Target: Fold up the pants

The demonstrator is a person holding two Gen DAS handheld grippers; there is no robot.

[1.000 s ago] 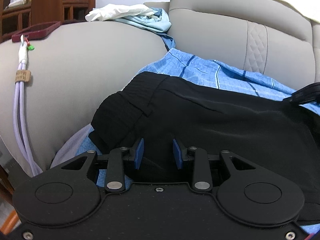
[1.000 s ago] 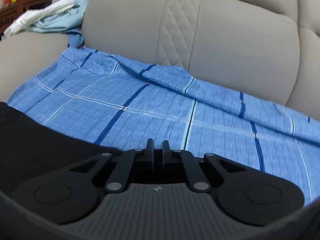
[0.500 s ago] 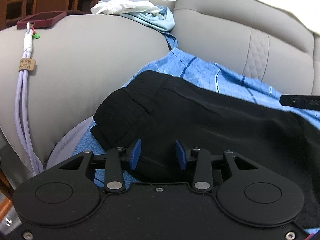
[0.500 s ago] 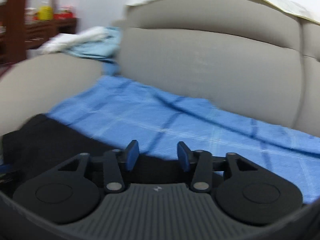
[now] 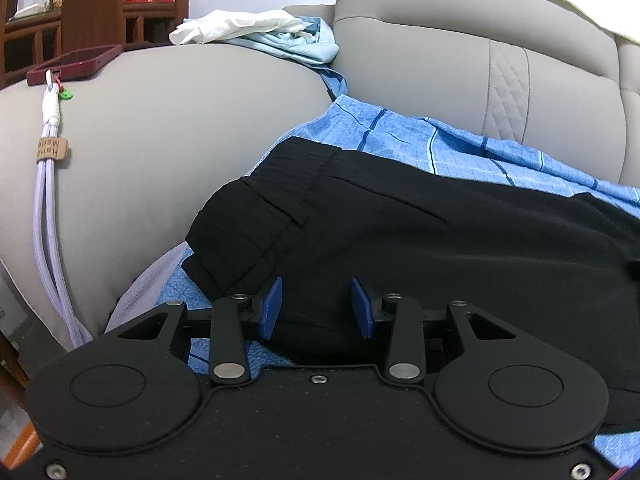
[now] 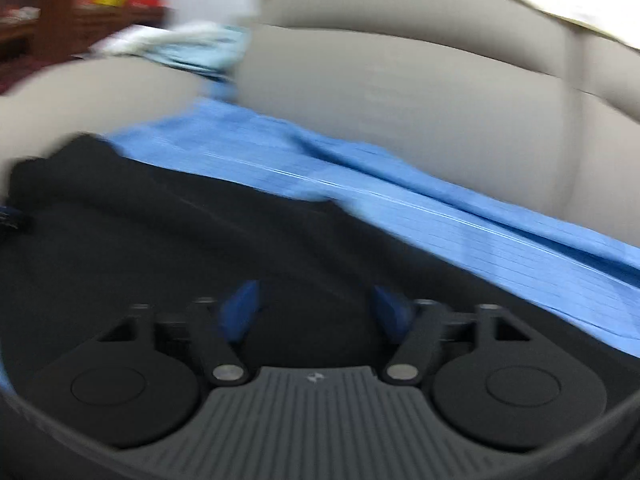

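Swinging leftward across the sofa, the right tongs point(image 6: 316, 312) have just been opening wide, nothing pinched, now over the black pants point(image 6: 168, 248) filling the lower left. Left tongs point(image 5: 316, 308) sit partly open astride the pants' point(image 5: 440, 248) near edge, probably steadying it for the fold.

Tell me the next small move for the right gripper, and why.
Probably ease the right gripper down onto the black pants and close: its jaws have just been opening wide, with nothing gripped and black fabric right ahead.
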